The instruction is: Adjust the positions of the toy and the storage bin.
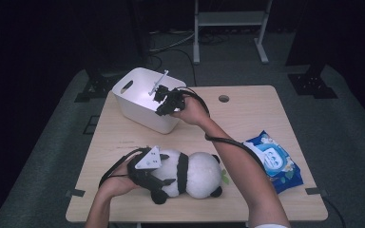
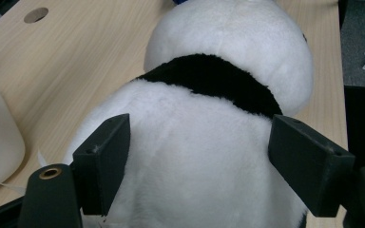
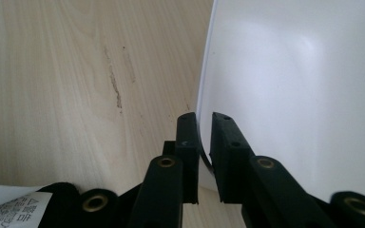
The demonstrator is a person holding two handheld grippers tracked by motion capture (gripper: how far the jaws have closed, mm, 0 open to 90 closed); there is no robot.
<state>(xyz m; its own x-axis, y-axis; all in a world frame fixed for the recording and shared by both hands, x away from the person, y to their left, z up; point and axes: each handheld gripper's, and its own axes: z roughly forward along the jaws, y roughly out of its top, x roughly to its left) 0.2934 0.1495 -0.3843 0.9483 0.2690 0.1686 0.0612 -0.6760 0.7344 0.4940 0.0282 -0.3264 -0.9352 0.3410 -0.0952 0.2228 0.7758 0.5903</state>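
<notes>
A black-and-white panda plush lies on its side near the front of the wooden table. My left gripper is shut on its white body, a jaw pressed into the fur on each side. In the left gripper view the panda bulges between the two pads of the left gripper. A white plastic bin stands at the back left. My right gripper reaches over its near right rim. In the right gripper view the right gripper straddles the thin wall of the bin, pinching it.
A blue pack of wet wipes lies at the right front of the table. A round cable hole sits near the back edge. My right forearm crosses the table diagonally above the panda's head. Dark floor, cables and stand legs surround the table.
</notes>
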